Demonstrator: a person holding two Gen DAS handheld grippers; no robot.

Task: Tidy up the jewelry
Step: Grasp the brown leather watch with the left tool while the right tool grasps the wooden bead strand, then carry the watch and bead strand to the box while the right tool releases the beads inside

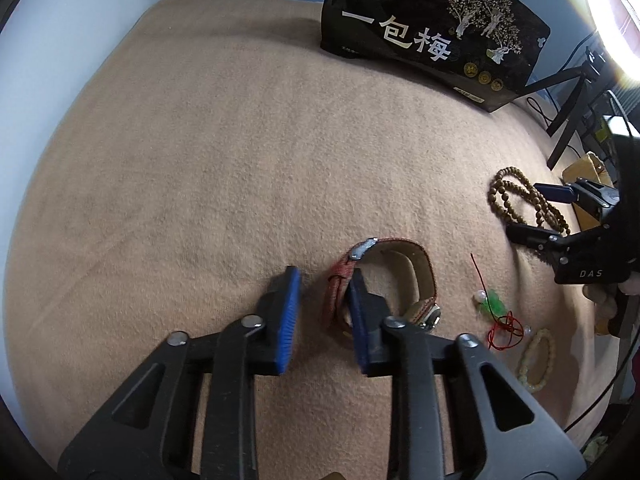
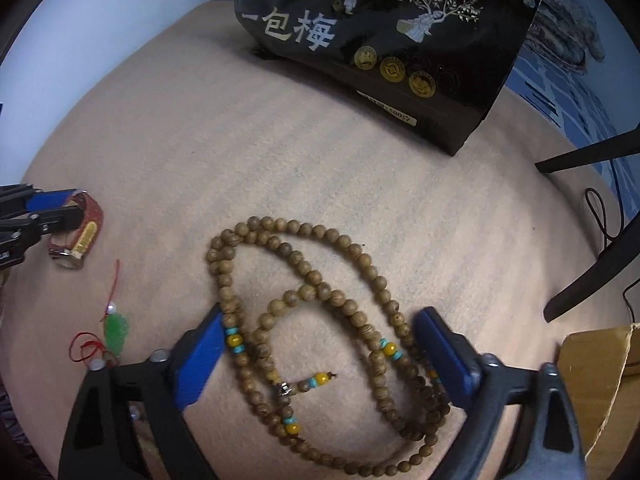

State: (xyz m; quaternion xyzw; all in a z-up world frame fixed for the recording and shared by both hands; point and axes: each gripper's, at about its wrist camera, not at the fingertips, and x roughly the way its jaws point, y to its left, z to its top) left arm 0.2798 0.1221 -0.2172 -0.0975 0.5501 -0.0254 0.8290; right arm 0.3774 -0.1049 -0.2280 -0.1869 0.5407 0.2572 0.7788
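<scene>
Little looks sorted yet: on the tan felt-covered surface [image 1: 200,160], the left gripper [image 1: 324,316] has its jaws released astride the strap of the red-banded wristwatch [image 1: 390,276]. The green pendant on red cord [image 2: 116,330] lies loose, and the right gripper [image 2: 320,354] spreads wide around the untouched wooden bead necklace [image 2: 304,280].

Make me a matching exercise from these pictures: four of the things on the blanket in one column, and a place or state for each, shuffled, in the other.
Things
1. wristwatch
2. wooden bead necklace
3. green pendant
4. black package

Places or states
A. lying between the open fingers of the right gripper
B. at the far edge of the blanket
C. its red strap straddled by the open left gripper
D. tied to a thin red cord

Pairs: 1-C, 2-A, 3-D, 4-B
</scene>
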